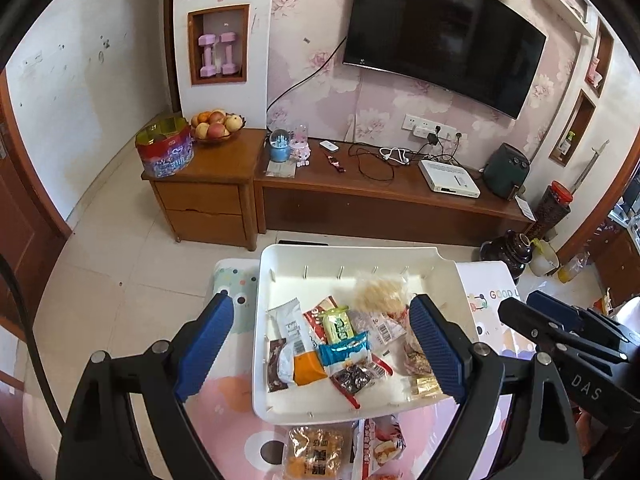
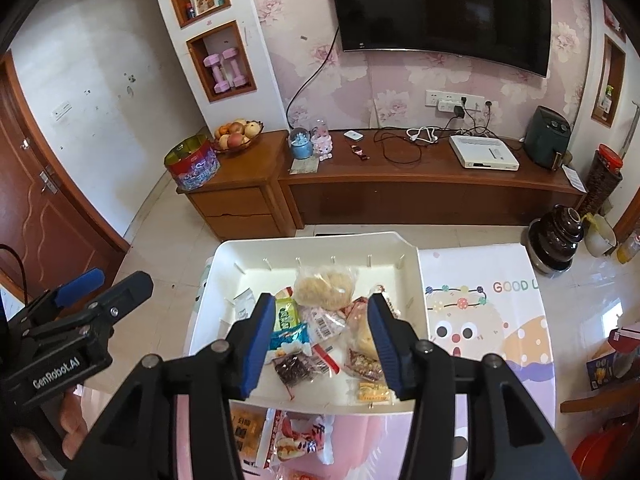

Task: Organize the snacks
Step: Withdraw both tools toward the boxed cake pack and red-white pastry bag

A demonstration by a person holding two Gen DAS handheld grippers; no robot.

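Note:
A white tray (image 1: 360, 258) (image 2: 416, 276) sits on the cartoon-print tablecloth and holds several snack packets: a clear bag of pale puffs (image 1: 380, 290) (image 2: 325, 285), a green packet (image 1: 339, 323) (image 2: 286, 315), a blue packet (image 1: 345, 351) (image 2: 289, 338), a dark dried-fruit packet (image 1: 354, 378) (image 2: 294, 369), an orange-and-white packet (image 1: 302, 350). My left gripper (image 1: 320, 350) hangs over the tray, jaws wide open, nothing between them. Over the tray's right half my right gripper (image 2: 320, 346) stands partly open with nothing in its grip. Two packets, an orange one (image 1: 316, 454) (image 2: 247, 430) and a white-red one (image 1: 378, 446) (image 2: 300, 436), lie on the cloth near the tray's front edge.
Beyond the table a wooden TV cabinet (image 1: 392, 200) carries a white box, cables and a dark air fryer (image 1: 506, 170). A fruit bowl (image 1: 216, 125) and a tin (image 1: 165, 148) stand on the side cabinet. A dark jar (image 2: 554, 238) stands on the floor at right.

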